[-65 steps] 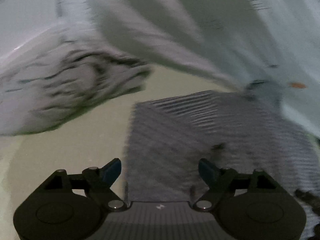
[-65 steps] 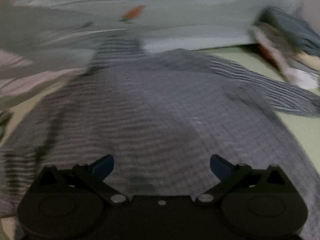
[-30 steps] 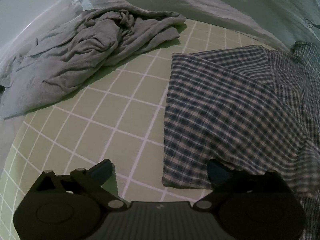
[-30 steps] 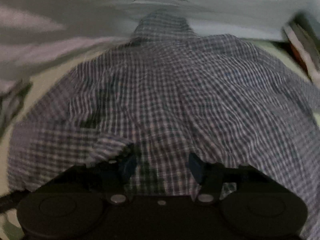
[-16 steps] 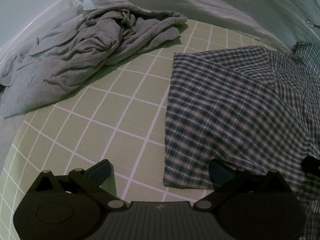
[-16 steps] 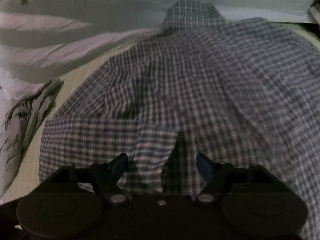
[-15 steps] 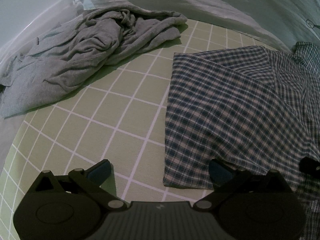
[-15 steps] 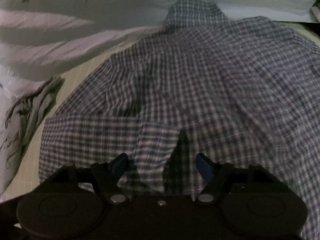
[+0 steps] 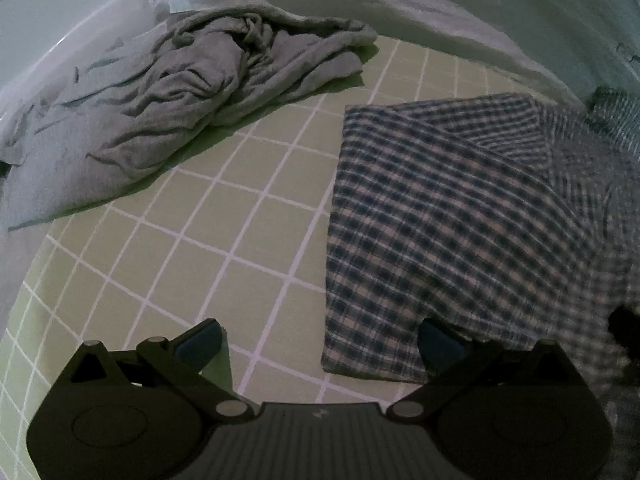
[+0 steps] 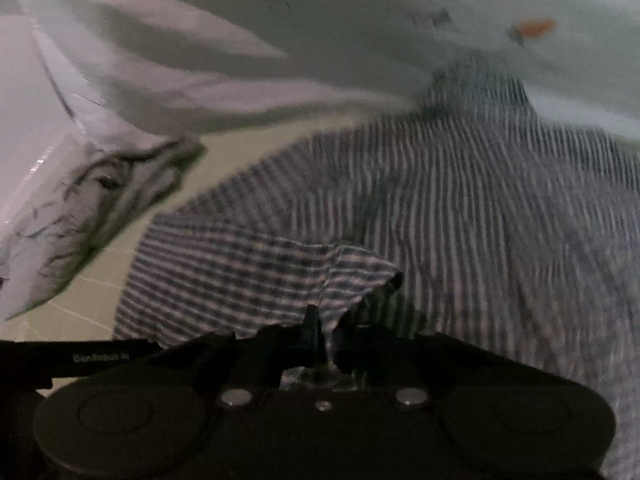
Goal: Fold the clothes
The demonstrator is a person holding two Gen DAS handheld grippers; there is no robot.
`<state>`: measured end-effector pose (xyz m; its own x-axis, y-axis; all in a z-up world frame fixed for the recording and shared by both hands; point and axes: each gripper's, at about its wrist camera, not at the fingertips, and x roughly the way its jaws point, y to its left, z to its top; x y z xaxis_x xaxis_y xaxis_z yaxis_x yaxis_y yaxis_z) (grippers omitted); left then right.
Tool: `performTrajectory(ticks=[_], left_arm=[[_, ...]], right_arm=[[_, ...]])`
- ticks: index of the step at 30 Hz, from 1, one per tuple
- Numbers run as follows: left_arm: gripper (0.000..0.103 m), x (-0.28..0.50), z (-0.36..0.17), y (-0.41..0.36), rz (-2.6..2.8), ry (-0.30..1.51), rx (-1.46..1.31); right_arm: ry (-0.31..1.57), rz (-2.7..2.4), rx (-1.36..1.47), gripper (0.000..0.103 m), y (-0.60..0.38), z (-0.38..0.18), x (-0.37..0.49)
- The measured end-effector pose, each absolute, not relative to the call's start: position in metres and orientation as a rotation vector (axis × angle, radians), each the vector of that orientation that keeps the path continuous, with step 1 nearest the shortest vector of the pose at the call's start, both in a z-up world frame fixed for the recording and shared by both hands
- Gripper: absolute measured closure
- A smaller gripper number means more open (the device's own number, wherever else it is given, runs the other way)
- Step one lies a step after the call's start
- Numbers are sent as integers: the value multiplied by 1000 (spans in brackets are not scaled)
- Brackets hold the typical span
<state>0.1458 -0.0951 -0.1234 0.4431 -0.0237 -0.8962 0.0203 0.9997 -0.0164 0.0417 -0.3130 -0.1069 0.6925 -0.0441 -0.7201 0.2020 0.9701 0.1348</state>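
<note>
The plaid shirt (image 9: pixel 460 216) is lying on the green grid mat (image 9: pixel 224 240), taking up the mat's right-hand part in the left wrist view, with one layer already laid over at an angle so there's a diagonal edge running across it. Its near corner sits just beside the left tool (image 9: pixel 318 344), which is spread wide: one finger is over bare mat and the other is right at the shirt's near hem, touching or just above it, hard to say which.

The right tool (image 10: pixel 326 334) is pinched closed on a bit of the shirt's edge, and a small peak of plaid cloth sticks up out of the closed fingers. That view is pretty blurry so I can't make out more than that.

A crumpled grey garment (image 9: pixel 168 100) is bunched up at the mat's far left corner, well apart from the shirt. Behind the mat's far edge there's a pale bedsheet (image 9: pixel 460 12) with little printed shapes on it, including an orange one (image 10: pixel 534 28).
</note>
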Motion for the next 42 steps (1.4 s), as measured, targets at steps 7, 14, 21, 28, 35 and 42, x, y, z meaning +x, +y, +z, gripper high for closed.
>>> performTrajectory(ticks=[7, 14, 21, 28, 35, 42], left_arm=[[0, 122, -76, -116, -59, 950, 0], [0, 100, -52, -148, -68, 880, -3], [0, 76, -49, -169, 52, 892, 17], [0, 44, -41, -166, 127, 881, 33], [0, 21, -42, -137, 123, 871, 10], [0, 15, -55, -83, -36, 882, 44]], right_arm=[[668, -230, 185, 98, -384, -76, 23], [591, -509, 198, 98, -515, -68, -5], [681, -712, 325, 98, -632, -118, -25], [729, -674, 254, 80, -636, -133, -19], [659, -632, 214, 19, -582, -109, -36], [626, -576, 188, 0, -460, -90, -80]])
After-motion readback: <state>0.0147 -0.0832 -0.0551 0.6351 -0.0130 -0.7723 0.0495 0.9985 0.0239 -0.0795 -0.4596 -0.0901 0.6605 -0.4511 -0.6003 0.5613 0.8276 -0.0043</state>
